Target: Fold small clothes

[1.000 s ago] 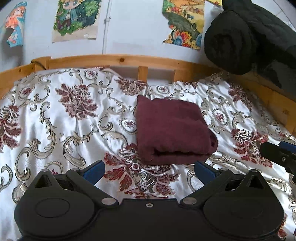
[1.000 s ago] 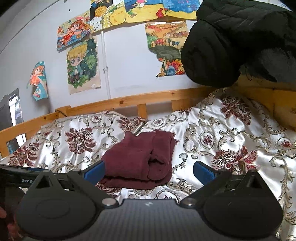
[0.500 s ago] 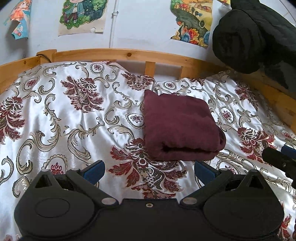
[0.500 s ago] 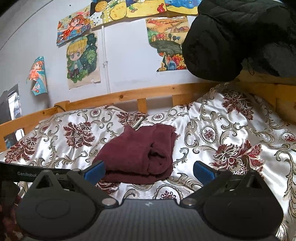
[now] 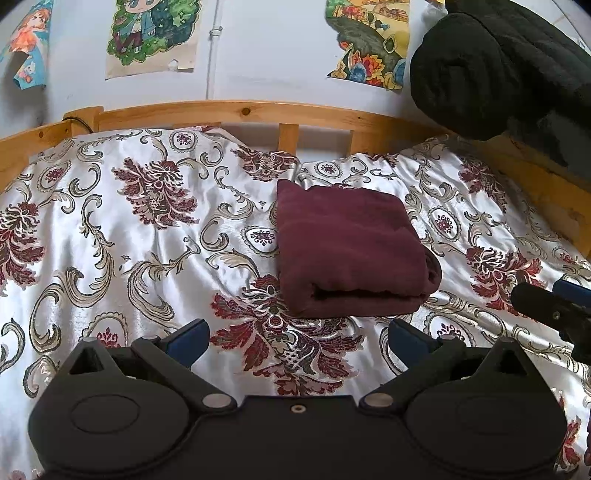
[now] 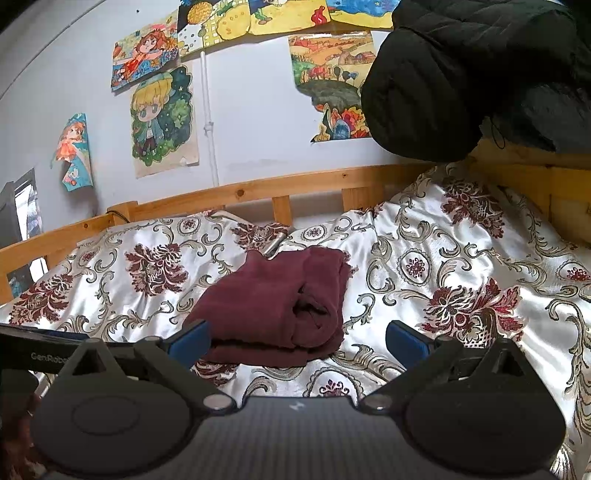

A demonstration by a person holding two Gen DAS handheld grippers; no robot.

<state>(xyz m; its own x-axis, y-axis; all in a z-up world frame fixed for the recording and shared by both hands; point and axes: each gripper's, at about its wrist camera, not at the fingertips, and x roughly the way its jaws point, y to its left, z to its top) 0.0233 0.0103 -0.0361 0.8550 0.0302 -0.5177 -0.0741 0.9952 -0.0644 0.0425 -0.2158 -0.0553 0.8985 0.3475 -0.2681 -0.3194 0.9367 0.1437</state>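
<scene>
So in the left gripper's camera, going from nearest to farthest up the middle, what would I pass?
Left gripper → flowered bedspread → folded maroon garment → wooden bed rail → wall with drawings.

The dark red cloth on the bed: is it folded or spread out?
Folded. The dark red cloth lies as a compact rectangle, with stacked layers showing along its near edge.

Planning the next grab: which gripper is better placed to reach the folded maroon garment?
Probably left. The left gripper, open, faces the maroon garment nearly head-on at its near folded edge. The right gripper, also open, has it off toward its left finger.
</scene>
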